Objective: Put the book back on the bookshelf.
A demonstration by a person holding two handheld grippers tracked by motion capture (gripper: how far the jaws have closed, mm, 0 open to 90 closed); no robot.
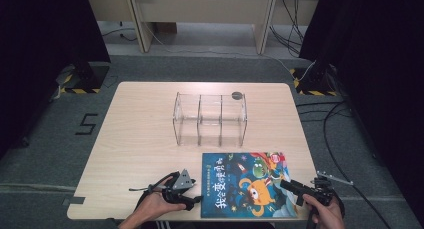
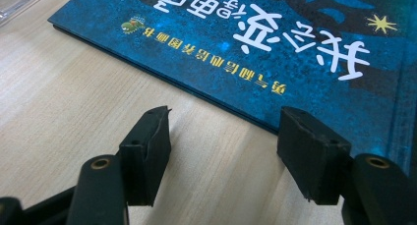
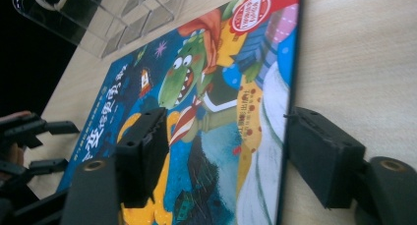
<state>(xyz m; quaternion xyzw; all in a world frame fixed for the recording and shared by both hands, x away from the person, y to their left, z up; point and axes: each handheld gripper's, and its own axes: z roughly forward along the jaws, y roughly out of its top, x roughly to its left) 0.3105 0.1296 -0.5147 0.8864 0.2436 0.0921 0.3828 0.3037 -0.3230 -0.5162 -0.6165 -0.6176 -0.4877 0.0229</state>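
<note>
A flat blue picture book (image 1: 246, 184) lies between two hand-held grippers at the near table edge.

High view: its long axis runs away from the person toward the clear acrylic three-bay rack (image 1: 210, 119); left gripper (image 1: 192, 200) sits just beside its left edge, right gripper (image 1: 286, 185) at its right edge. Left gripper view: jaws apart, nothing between them, the glossy hardcover's edge just ahead. Right gripper view: jaws apart, straddling the book's right edge, not pressing.

A pale wooden table (image 1: 140, 134) carries a clear three-compartment organiser (image 1: 210, 120) near its middle, standing upright. A blue picture book (image 1: 246, 185) lies flat at the near edge, just in front of it.
</note>
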